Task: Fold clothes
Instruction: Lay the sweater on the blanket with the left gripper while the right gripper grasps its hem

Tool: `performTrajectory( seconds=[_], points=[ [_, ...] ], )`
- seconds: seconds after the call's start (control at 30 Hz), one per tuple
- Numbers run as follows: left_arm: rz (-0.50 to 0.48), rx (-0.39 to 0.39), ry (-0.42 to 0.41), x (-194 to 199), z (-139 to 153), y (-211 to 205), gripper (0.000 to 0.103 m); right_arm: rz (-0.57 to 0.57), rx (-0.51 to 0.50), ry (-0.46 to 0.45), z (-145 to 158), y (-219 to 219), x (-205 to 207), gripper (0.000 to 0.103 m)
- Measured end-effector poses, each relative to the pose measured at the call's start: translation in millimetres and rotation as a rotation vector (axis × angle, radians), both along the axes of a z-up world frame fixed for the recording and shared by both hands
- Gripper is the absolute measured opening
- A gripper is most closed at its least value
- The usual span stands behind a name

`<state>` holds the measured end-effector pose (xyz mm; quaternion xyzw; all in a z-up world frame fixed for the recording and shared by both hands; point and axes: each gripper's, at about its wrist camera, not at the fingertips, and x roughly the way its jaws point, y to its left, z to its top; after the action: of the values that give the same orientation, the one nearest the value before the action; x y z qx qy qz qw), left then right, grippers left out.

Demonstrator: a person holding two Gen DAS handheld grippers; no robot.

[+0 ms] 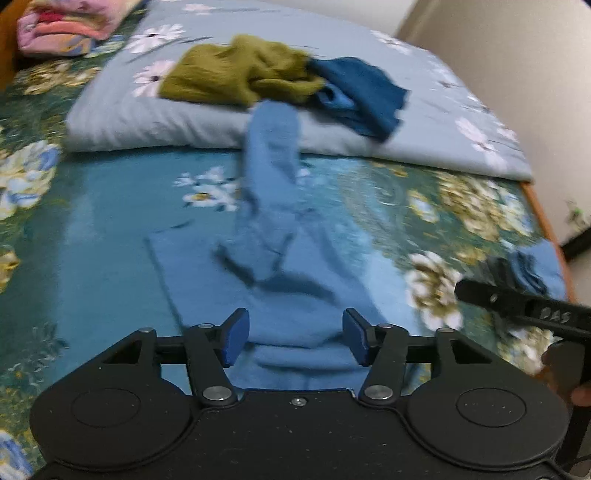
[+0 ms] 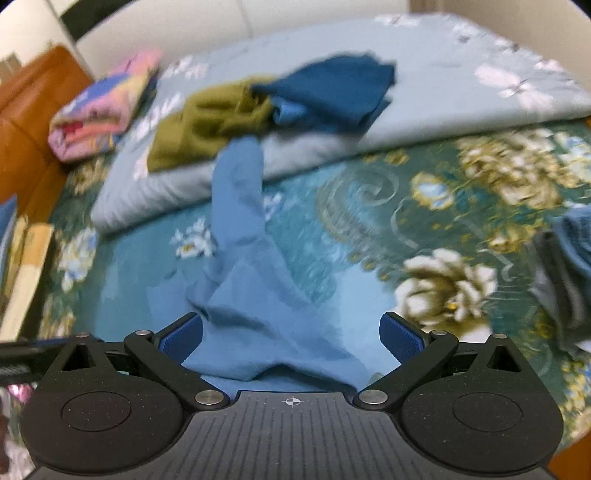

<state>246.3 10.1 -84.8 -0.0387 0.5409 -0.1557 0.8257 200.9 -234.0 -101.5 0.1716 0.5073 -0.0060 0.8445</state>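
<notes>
The work surface is a bed (image 1: 110, 206) covered by a teal floral sheet, with a wall behind it. A folded pale-blue quilt (image 1: 155, 122) lies across the far part of the bed. On the quilt rest an olive garment (image 1: 236, 74) and a dark-blue garment (image 1: 365, 92), touching each other. A pink folded bundle (image 1: 62, 29) sits at the far left corner. Both views are motion-blurred.

The light-blue garment (image 1: 288, 295) lies spread on the sheet directly ahead of both grippers. One long part, probably a sleeve or leg, runs up to the edge of the quilt; which it is cannot be told.

Step in hand, as judged: laying out and flattening the light-blue garment before the first fold. No fold looks complete, and the other two garments appear untouched.

Left gripper (image 1: 295, 338): jaws apart, holding nothing, poised low over the near edge of the garment. Whether the pads (image 1: 234, 338) touch the cloth cannot be told.

Right gripper (image 2: 291, 338): jaws wide apart, holding nothing, over bunched cloth at the near edge, pointing toward the quilt. In the left view it lies to the right, near the bed's edge.

Next move, as judged: each gripper must close on a near corner or hem, then draw the cloth taut to remove the bunching. The trailing part needs bringing onto the body.
</notes>
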Motion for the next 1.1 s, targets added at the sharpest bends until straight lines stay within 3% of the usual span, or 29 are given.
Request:
performTrajectory(
  seconds=[0.2, 0.33, 0.57, 0.6, 0.67, 0.73, 0.9, 1.1],
  points=[
    [0.138, 0.137, 0.028, 45, -32, -4, 0.064, 0.122, 0.051, 0.062, -55, 26, 53, 0.098],
    [0.248, 0.168, 0.057, 61, -44, 0, 0.065, 0.136, 0.053, 0.098, -81, 46, 79, 0.095],
    [0.251, 0.223, 0.088, 64, -54, 10, 0.07, 0.105, 0.035, 0.172, -119, 75, 118, 0.09],
    [0.253, 0.228, 0.092, 64, -56, 12, 0.07, 0.1, 0.033, 0.182, -125, 79, 124, 0.085],
    [0.26, 0.232, 0.103, 66, -58, 15, 0.07, 0.091, 0.028, 0.226, -133, 75, 126, 0.061],
    [0.26, 0.231, 0.107, 70, -61, 15, 0.07, 0.091, 0.016, 0.253, -137, 65, 125, 0.03],
    [0.19, 0.212, 0.106, 88, -70, 4, 0.073, 0.104, -0.028, 0.226, -126, 21, 116, 0.011],
    [0.031, 0.232, 0.09, 114, -89, -30, 0.073, -0.006, -0.15, 0.203, -115, -56, 105, 0.007]
  ],
)
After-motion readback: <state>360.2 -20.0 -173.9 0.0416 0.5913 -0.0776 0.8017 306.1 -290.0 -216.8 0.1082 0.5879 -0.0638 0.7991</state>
